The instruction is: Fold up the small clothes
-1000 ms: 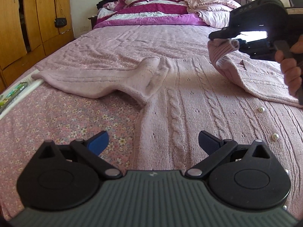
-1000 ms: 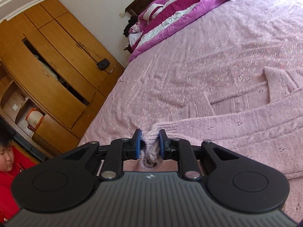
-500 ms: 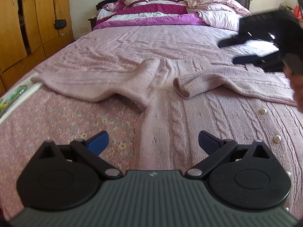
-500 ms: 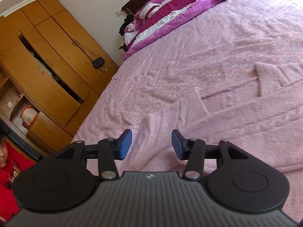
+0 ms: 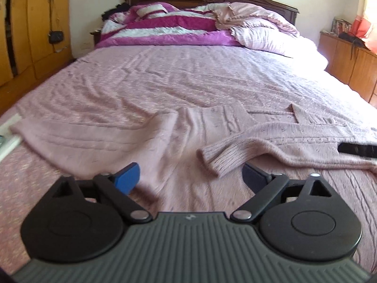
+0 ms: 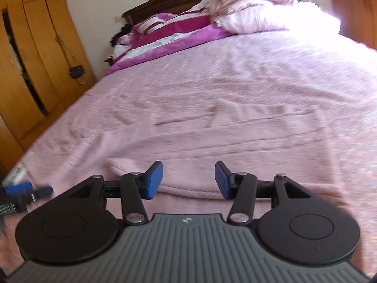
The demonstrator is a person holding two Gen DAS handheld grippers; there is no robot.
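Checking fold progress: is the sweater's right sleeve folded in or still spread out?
Folded in. The right sleeve lies across the sweater, cuff near the middle; the left sleeve is spread out on the bed.

No readable text, numbers or brand names in either view. Only mark: a small pale emblem, no letters, on the grey ribbed housing of the left tool [image 5: 190, 181], lower centre of the left wrist view, and the same emblem on the right tool [image 6: 188, 179], lower centre of the right wrist view. Printed item [image 5: 7, 141] at the left edge of the left wrist view is too blurred and cropped to read.
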